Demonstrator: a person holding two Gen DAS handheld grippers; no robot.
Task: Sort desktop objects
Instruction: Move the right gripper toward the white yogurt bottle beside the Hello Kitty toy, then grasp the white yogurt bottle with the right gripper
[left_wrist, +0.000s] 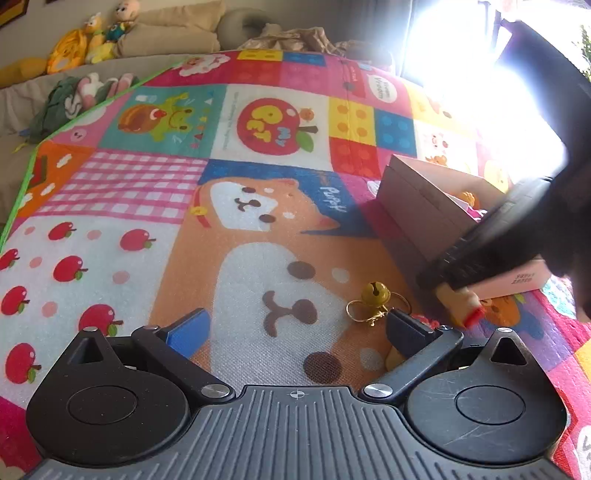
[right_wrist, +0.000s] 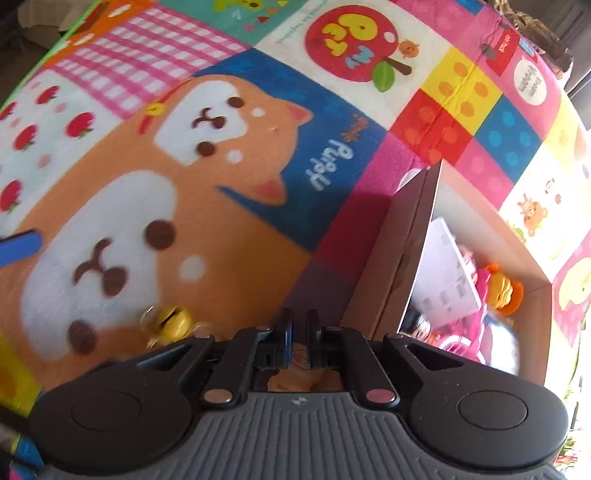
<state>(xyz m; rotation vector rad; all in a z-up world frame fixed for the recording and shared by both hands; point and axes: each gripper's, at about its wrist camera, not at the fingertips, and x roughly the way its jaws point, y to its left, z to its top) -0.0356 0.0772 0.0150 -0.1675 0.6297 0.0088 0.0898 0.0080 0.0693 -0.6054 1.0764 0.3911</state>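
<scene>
Cartoon play mat (left_wrist: 258, 229) carries: cardboard box (left_wrist: 417, 206), yellow bell w/ ring (left_wrist: 375, 295) nr box.

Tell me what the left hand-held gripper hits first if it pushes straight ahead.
Probably only the play mat. The left hand-held gripper is open, its line passing left of the gold bell and cardboard box. Depth is unclear.
</scene>
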